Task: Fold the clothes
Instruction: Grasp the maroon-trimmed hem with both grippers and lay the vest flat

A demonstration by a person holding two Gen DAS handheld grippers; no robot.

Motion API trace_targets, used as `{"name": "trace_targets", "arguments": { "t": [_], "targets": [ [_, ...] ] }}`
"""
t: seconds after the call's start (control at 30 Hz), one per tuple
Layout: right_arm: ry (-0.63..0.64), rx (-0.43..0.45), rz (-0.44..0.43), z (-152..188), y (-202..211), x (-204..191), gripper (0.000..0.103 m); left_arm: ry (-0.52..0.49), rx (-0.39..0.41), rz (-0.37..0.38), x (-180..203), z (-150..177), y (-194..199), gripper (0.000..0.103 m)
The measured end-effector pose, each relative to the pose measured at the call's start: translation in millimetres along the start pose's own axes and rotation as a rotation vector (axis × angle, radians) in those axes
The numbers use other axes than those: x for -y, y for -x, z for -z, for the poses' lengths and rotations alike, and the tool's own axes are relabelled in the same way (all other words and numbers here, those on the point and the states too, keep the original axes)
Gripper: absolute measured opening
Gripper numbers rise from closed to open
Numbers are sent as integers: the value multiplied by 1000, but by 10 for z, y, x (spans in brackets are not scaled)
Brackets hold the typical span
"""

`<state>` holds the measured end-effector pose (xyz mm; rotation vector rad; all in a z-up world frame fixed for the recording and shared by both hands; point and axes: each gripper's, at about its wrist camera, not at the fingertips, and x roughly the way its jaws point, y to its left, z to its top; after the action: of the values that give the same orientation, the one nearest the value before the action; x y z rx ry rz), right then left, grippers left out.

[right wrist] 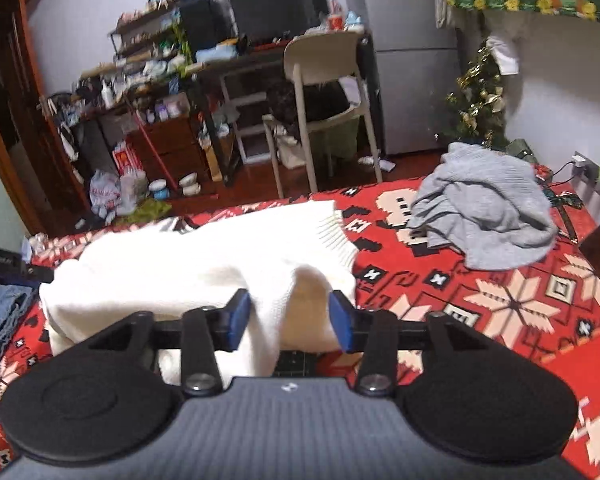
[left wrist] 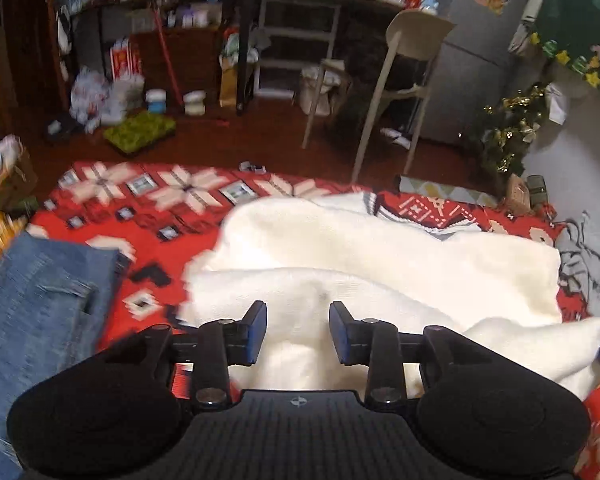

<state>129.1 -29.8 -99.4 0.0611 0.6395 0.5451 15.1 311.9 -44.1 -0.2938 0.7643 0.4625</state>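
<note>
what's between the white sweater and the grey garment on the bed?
Only bare red patterned blanket separates the white sweater from the crumpled grey garment; shown in the right wrist view.

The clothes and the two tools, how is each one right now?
White sweater: lying loosely folded on the red blanket.
Grey garment: crumpled in a heap.
Jeans: lying flat.
Left tool: open, empty.
Right tool: open, sweater fold between its fingers.

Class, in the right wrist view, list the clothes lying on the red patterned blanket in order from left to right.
Blue jeans → white sweater → grey garment.
</note>
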Motion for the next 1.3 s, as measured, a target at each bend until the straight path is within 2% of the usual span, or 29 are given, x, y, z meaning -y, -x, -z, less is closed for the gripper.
{"name": "trace_targets", "arguments": {
  "t": [0.03,0.1,0.17,0.33,0.4,0.53,0.67,0.87,0.93,0.97,1.0,1.03,1.07,1.13,1.3],
  "targets": [
    [-2,9,-1,47,57,0,57,-11,14,-9,-30,43,65,41],
    [-9,20,-11,158,164,5,71,5,16,-18,-120,180,169,43],
    [-40,9,-31,300,237,11,72,53,0,14,-241,334,231,43],
    [-52,-80,-114,593,193,-161,71,265,-69,149,-512,740,166,43],
    [-32,-102,-139,654,132,-263,70,319,-103,203,-543,850,89,41],
    [-20,-115,-132,735,-22,-368,63,328,-137,265,-503,950,-48,40],
    [-22,-115,-112,801,-178,-427,57,333,-121,293,-427,955,-158,40],
    [22,-116,-100,780,-361,-498,56,353,-96,319,-363,889,-277,42],
    [29,-121,-96,757,-410,-531,55,396,-96,324,-389,864,-312,42],
    [30,-125,-95,746,-432,-549,46,414,-96,325,-398,848,-330,42],
    [27,-132,-99,736,-454,-572,27,426,-97,319,-404,832,-345,41],
    [19,-138,-106,728,-468,-593,19,420,-96,302,-409,822,-353,32],
    [14,-143,-110,718,-471,-615,14,406,-95,282,-413,815,-359,19],
    [13,-145,-102,698,-430,-659,9,397,-98,258,-447,805,-362,7],
    [-15,-129,-105,619,-87,-624,7,451,-106,269,-665,773,-245,5]
  ]
}}
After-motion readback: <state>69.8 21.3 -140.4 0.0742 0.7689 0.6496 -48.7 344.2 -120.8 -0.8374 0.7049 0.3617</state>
